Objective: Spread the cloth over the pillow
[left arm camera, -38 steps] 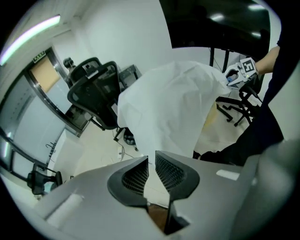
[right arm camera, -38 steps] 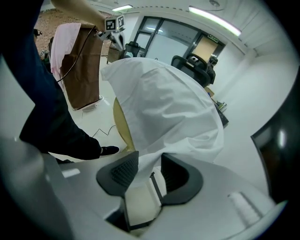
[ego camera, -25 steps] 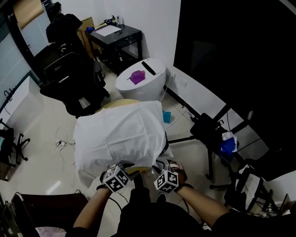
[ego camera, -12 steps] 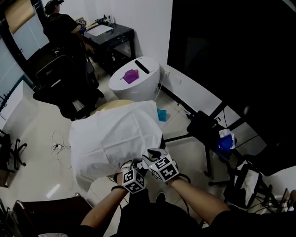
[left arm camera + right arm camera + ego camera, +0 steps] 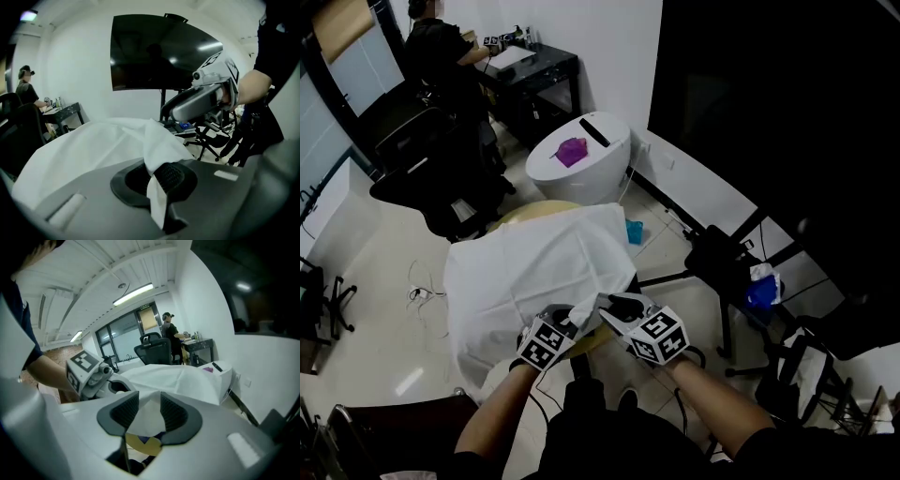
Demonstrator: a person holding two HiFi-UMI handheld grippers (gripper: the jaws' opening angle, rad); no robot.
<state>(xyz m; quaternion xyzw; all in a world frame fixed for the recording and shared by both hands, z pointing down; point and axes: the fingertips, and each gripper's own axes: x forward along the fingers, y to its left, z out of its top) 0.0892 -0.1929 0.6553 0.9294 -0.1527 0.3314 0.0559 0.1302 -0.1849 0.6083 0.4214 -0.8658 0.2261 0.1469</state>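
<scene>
A white cloth [image 5: 534,272] lies draped over a yellowish pillow [image 5: 530,208], of which only a rim shows at the far side. Both grippers are at the cloth's near edge. My left gripper [image 5: 572,322] has just been closing, and in the left gripper view [image 5: 159,187] a fold of the cloth [image 5: 93,145] is pinched between its pads. My right gripper [image 5: 614,305] is shut on a bunch of cloth [image 5: 178,378] that fills the gap between its pads [image 5: 145,413]. A yellow patch of the pillow [image 5: 143,444] shows below the cloth there.
A white rounded bin [image 5: 581,155] with a purple thing on top stands beyond the pillow. At the left a black office chair [image 5: 431,169]; a person [image 5: 441,47] sits at a black desk [image 5: 534,66]. A black stand [image 5: 712,262] and a large dark screen [image 5: 787,112] are at the right.
The two grippers, side by side half a second ago, have drawn apart: the left one has gone left, the right one slightly right. The right gripper has risen over the second.
</scene>
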